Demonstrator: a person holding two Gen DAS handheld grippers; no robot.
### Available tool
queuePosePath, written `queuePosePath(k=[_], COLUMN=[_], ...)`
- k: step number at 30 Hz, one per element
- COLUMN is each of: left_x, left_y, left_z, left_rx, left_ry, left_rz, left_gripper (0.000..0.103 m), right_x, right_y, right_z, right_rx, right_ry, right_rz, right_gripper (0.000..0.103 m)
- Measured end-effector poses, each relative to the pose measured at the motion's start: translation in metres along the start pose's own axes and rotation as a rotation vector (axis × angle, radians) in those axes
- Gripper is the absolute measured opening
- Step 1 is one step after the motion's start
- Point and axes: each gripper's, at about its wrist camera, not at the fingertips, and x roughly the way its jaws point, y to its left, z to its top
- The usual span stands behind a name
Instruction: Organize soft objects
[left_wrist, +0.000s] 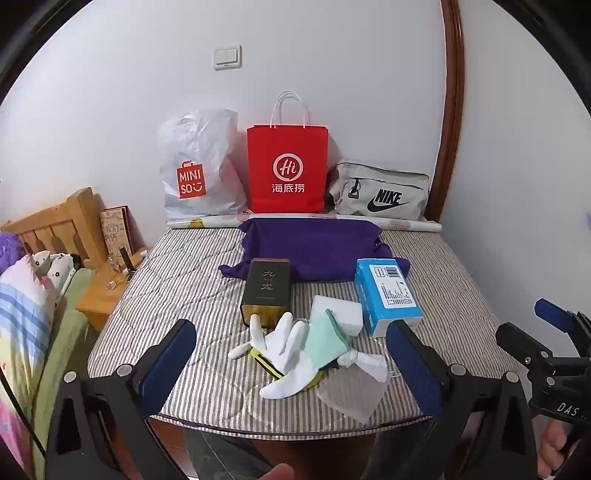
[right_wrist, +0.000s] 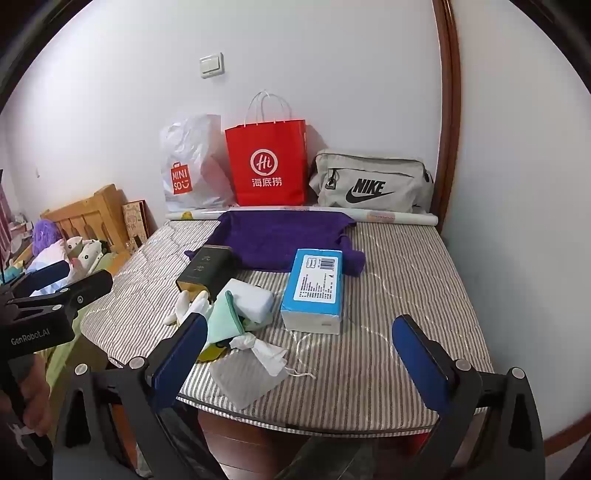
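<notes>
Both the left gripper (left_wrist: 291, 354) and right gripper (right_wrist: 306, 354) hang wide open and empty, so sorting looks unstarted. The white glove (left_wrist: 284, 354) heads a soft pile; just behind it lie the dark tin (left_wrist: 266, 291) and blue tissue pack (left_wrist: 388, 295), farther behind the purple cloth (left_wrist: 314, 247). Next likely calls for pinching the glove.

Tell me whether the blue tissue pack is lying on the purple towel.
No. The blue tissue pack lies on the striped mattress, in front of the purple towel.

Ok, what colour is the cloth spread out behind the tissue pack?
Deep purple cloth, plain with no pattern; the left wrist view shows it best.
</notes>
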Motion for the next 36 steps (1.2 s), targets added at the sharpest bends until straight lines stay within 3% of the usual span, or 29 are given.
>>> queuePosePath(k=[36], left_x=[-0.009], left_y=[-0.002], left_z=[-0.005], left_rx=[0.005], left_ry=[-0.029], left_rz=[0.0], left_gripper=[0.103], right_x=[-0.011], right_y=[0.005], right_z=[-0.007], right_rx=[-0.009], right_ry=[-0.019], right_rz=[-0.003], right_gripper=[0.099])
